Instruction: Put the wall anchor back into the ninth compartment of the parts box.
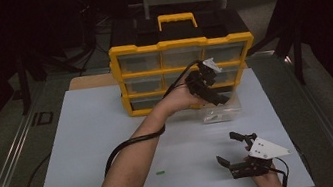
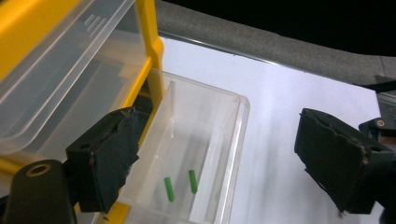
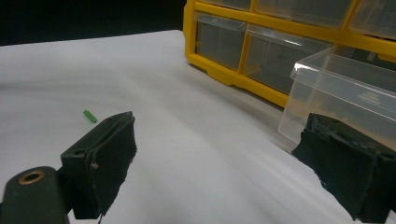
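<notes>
A clear plastic drawer (image 1: 220,111) stands pulled out in front of the yellow drawer cabinet (image 1: 124,80). My left gripper (image 1: 206,84) hangs over it, open, with nothing between its pads. In the left gripper view that gripper (image 2: 219,158) looks down into the drawer (image 2: 205,121), where two green pegs (image 2: 169,188) lie side by side on the bottom. My right gripper (image 1: 228,148) rests open and empty near the table's front right. A third green peg (image 1: 160,173) lies loose on the white mat; the right gripper view shows this peg (image 3: 89,116) past its left jaw.
The cabinet has a yellow handle (image 1: 176,19) and several clear drawers in rows. The white mat (image 1: 90,136) covers the table, with metal rails along both sides. A black cable (image 1: 127,144) trails from the left forearm.
</notes>
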`<act>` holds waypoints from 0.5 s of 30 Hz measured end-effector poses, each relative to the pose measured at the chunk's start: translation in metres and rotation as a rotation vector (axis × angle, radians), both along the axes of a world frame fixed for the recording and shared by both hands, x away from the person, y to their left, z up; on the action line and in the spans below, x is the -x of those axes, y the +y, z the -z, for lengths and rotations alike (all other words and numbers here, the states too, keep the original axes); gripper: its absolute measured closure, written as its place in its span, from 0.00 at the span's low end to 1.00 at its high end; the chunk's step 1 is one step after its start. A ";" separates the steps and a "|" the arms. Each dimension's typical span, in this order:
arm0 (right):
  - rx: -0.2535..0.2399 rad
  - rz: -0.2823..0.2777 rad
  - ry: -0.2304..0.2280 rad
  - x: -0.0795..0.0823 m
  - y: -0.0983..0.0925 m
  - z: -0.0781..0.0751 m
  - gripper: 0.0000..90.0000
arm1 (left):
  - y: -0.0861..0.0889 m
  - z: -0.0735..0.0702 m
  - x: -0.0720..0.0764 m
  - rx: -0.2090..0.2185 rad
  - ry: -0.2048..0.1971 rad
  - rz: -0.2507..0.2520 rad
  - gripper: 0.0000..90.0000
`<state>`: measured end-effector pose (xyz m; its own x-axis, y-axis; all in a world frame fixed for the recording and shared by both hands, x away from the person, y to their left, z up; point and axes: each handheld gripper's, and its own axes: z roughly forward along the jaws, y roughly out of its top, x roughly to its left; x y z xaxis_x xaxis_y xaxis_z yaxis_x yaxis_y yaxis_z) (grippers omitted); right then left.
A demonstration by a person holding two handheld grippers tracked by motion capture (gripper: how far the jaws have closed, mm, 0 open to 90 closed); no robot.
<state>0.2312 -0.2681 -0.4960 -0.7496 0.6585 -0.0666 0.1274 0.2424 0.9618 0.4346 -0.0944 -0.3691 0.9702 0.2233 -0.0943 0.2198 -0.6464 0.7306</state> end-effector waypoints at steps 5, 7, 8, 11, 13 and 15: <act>0.000 0.000 0.000 0.000 0.000 0.000 0.11 | 0.006 0.001 0.008 -0.009 0.019 0.035 0.02; 0.000 0.002 0.001 0.000 0.000 0.000 0.11 | 0.010 0.000 0.011 0.001 0.016 0.038 0.02; 0.001 0.002 0.002 0.000 0.000 0.000 0.11 | 0.012 0.000 0.013 0.004 0.021 0.048 0.02; 0.004 0.001 -0.002 0.000 0.000 0.000 0.11 | 0.016 0.000 0.018 -0.003 0.016 0.060 0.02; 0.004 0.001 -0.002 0.000 0.000 0.000 0.11 | 0.020 0.001 0.021 -0.004 0.024 0.073 0.02; 0.004 0.001 -0.002 0.000 0.000 0.000 0.11 | 0.024 0.001 0.024 -0.005 0.022 0.076 0.02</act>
<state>0.2310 -0.2676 -0.4959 -0.7487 0.6591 -0.0707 0.1262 0.2464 0.9609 0.4103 -0.0701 -0.3703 0.9821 0.1492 -0.1152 0.1858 -0.6653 0.7231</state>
